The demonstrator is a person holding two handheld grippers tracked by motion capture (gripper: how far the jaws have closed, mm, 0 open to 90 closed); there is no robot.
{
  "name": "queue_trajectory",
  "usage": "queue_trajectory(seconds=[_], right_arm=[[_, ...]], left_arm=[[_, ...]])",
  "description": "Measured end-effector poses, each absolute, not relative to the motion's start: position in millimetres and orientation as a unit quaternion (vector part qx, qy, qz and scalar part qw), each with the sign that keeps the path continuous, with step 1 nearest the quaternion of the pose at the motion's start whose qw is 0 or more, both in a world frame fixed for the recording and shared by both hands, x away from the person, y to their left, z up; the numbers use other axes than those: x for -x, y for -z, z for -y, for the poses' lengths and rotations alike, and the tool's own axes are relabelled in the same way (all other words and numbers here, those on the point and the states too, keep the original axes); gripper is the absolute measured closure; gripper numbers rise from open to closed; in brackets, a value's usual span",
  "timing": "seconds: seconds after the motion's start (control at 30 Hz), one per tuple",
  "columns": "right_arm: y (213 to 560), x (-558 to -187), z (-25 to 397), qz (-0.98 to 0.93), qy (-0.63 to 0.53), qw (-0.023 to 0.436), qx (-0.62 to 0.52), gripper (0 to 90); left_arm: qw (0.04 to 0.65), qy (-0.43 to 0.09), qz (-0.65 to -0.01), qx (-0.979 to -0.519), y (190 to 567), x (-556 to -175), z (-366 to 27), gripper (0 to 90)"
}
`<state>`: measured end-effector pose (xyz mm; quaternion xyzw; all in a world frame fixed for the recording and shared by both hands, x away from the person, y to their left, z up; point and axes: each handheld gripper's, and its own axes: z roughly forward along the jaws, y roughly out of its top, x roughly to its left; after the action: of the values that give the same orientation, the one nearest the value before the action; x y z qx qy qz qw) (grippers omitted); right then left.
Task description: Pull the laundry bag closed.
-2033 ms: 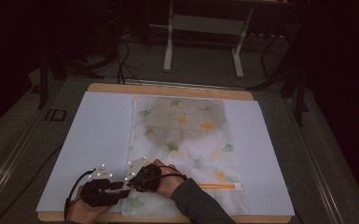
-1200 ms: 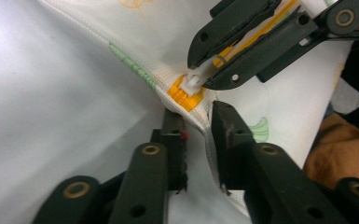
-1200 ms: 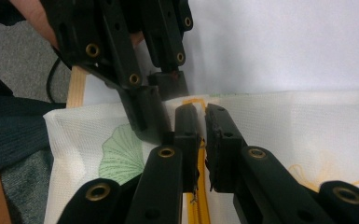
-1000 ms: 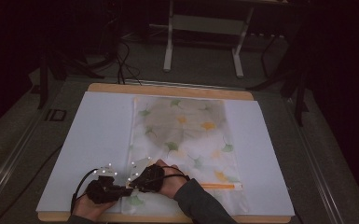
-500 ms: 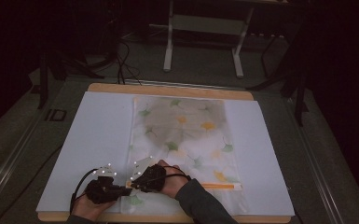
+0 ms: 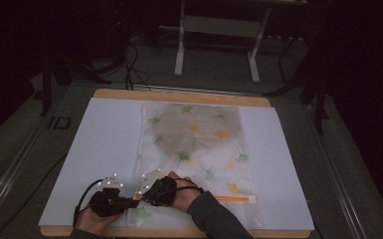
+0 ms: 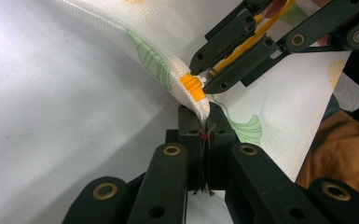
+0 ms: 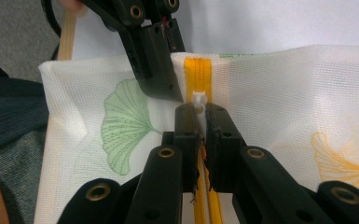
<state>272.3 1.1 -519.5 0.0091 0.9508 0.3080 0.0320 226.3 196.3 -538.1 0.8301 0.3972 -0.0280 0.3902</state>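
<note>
while lying flat on the white sheet [image 6: 104, 144] over the table [image 6: 179, 95], mesh bag [image 6: 199, 144] with ginkgo leaf print sits mid-table, zipper edge along the near side. left claw [image 7: 204, 122] clamped tight on the bag's corner fabric right by the orange zipper end [image 7: 192, 87], near the front-left of the bag in the high view [image 6: 110, 200]. right claw [image 8: 200, 112] pinched together on the white zipper pull [image 8: 199, 100], sitting on the yellow zipper [image 8: 198, 74]. both claws just beside each other, nearly touching, right one at [image 6: 155, 189].
</note>
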Motion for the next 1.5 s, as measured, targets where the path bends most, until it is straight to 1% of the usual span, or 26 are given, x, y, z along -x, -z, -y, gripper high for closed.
queue_trajectory(seconds=[0.5,0.93,1.07,1.13,1.5], right_arm=[[522,-269,1,-0.953,-0.302,0.039,-0.006,84.3],[522,-269,6,-0.954,-0.297,0.036,-0.008,84.3],[521,-271,8,-0.952,-0.303,0.028,-0.013,84.3],[522,-271,9,-0.955,-0.296,0.035,-0.010,84.3],[522,-271,15,-0.955,-0.294,0.035,-0.014,84.3]], left_arm=[[0.389,0.030,-0.393,-0.833,537,-225,-196,88.1],[0.395,0.025,-0.390,-0.831,535,-223,-196,88.1],[0.401,0.024,-0.390,-0.829,534,-223,-197,88.0],[0.402,0.023,-0.389,-0.829,533,-223,-197,88.0],[0.406,0.022,-0.390,-0.826,532,-222,-199,88.1]])
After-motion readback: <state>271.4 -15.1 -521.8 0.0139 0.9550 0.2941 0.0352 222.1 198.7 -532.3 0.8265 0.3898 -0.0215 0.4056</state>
